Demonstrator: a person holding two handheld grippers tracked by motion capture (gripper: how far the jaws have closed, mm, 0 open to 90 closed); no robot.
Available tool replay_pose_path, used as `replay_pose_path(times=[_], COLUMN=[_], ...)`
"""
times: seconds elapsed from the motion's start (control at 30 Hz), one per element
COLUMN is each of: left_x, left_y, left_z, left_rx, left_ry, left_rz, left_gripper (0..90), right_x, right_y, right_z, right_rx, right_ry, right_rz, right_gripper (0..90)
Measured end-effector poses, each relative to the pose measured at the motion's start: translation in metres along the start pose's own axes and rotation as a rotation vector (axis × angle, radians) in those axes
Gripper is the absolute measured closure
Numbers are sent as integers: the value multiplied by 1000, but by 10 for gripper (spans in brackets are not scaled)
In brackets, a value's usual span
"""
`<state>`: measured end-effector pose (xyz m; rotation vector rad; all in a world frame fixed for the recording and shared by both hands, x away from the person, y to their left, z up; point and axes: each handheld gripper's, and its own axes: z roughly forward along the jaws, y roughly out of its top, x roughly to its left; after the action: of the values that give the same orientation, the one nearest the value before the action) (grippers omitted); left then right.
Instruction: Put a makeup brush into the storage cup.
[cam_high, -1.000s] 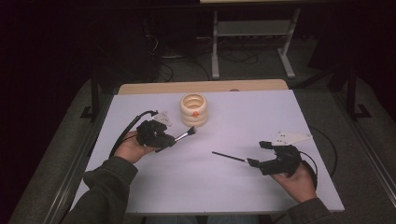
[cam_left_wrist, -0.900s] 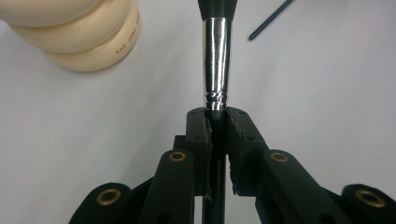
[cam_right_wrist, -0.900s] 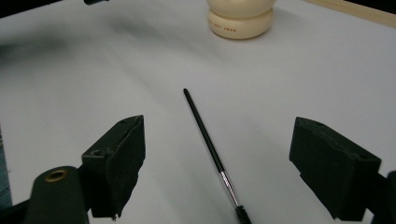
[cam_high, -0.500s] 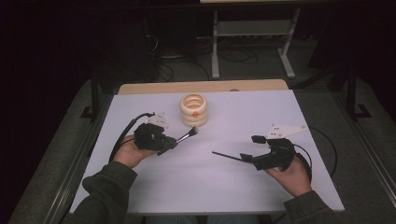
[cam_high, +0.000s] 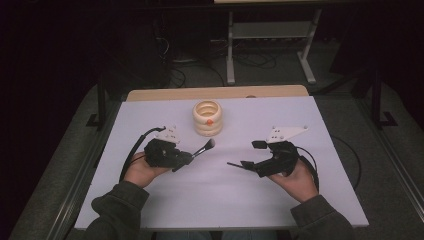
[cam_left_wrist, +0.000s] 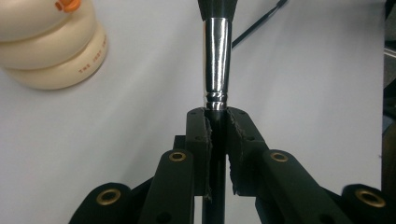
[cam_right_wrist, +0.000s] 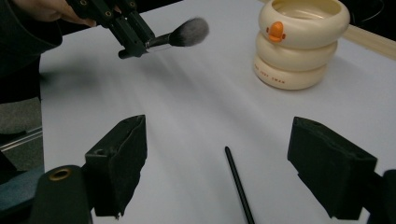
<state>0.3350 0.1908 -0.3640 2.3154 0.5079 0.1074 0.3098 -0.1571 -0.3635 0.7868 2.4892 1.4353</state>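
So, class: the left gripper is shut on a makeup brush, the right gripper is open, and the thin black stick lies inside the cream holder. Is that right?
Not quite. The thin black stick lies on the white table, apart from the cream holder, as the right gripper view shows. The left gripper is indeed shut on the makeup brush, and the right gripper is open.

The right gripper (cam_high: 245, 165) has drifted from the table's right edge toward the middle, rising slightly. The thin black stick (cam_right_wrist: 238, 184), which lay off its tips a second ago, now sits under and between its wide-apart jaws, untouched.
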Motion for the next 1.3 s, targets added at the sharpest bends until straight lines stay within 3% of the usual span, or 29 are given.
replay_pose_path(times=[0.33,0.37,1.0,1.3], left_x=[-5,-4,-16,-28], left_y=[-2,-2,3,8], left_z=[1,0,0,8], left_rx=[-35,-35,-123,-145], left_ry=[-15,-14,-35,-60], left_rz=[6,25,46,76], left_gripper=[793,793,793,793], right_x=[-1,-1,6,11], right_y=[11,13,21,22], right_z=[10,12,36,47], right_rx=[-5,-2,7,2], right_ry=[22,39,168,231], right_rz=[-6,5,34,47], right_gripper=[200,208,280,367])
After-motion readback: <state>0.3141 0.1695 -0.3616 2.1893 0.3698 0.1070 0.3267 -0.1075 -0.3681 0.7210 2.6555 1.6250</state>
